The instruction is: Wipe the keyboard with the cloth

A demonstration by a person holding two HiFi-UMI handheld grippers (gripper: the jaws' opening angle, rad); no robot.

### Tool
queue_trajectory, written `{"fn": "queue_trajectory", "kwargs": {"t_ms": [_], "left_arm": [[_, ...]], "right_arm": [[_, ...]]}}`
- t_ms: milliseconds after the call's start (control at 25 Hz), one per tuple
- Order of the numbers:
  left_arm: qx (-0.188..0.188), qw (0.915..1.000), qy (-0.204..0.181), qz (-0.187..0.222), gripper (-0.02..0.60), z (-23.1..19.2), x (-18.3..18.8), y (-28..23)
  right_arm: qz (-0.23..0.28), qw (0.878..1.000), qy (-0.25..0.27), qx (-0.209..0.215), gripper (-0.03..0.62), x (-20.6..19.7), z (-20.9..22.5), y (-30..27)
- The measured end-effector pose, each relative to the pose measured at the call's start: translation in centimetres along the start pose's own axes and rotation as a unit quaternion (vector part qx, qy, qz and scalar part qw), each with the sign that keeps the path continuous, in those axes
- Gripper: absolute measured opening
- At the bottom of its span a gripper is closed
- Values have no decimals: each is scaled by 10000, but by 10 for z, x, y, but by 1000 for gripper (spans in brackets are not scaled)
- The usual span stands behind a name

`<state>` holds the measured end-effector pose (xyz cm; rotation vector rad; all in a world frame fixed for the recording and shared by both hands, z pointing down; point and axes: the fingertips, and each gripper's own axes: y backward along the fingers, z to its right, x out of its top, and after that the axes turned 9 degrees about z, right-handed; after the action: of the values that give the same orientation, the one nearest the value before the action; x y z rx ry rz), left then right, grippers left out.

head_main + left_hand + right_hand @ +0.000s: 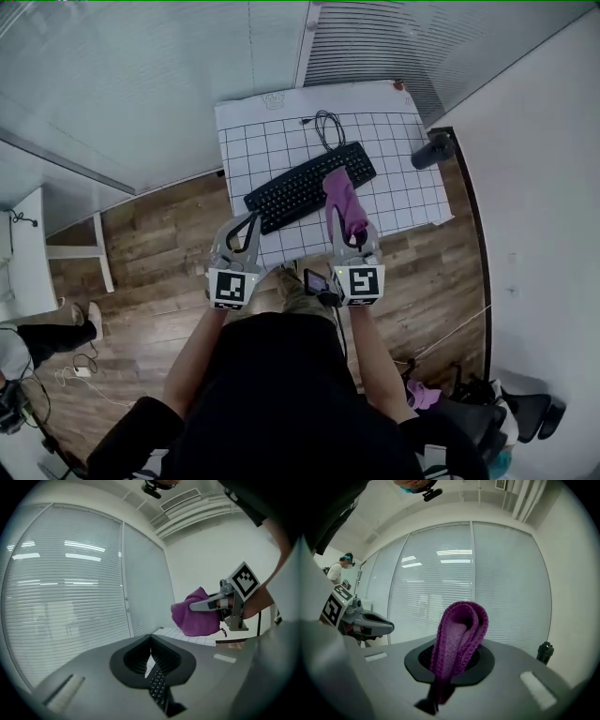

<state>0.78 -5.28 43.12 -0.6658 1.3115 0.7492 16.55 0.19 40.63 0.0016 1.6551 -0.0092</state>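
One square marker [362, 281] tops each gripper; right gripper [351, 231] clamps purple cloth [339, 193].

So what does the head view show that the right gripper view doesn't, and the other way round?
Only the head view: the black keyboard on its gridded mat, and the wooden floor. Only the right gripper view: the ceiling, and what looks like the head camera itself. Both: the purple cloth clamped in the jaws of the right gripper, the shut, empty left gripper and a dark bottle.
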Motion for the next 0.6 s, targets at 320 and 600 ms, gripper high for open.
{"fn": "queue_trajectory", "kwargs": {"t_ms": [320, 600], "left_arm": [[567, 9953, 167, -771, 21, -3, -67, -46], [853, 9798, 596, -1706, 102, -4, -159, -27]], "right_arm": [[-922, 9941, 68, 565, 44, -95, 119, -85], [-1763, 9794, 539, 828, 46, -175, 194, -136]]}}
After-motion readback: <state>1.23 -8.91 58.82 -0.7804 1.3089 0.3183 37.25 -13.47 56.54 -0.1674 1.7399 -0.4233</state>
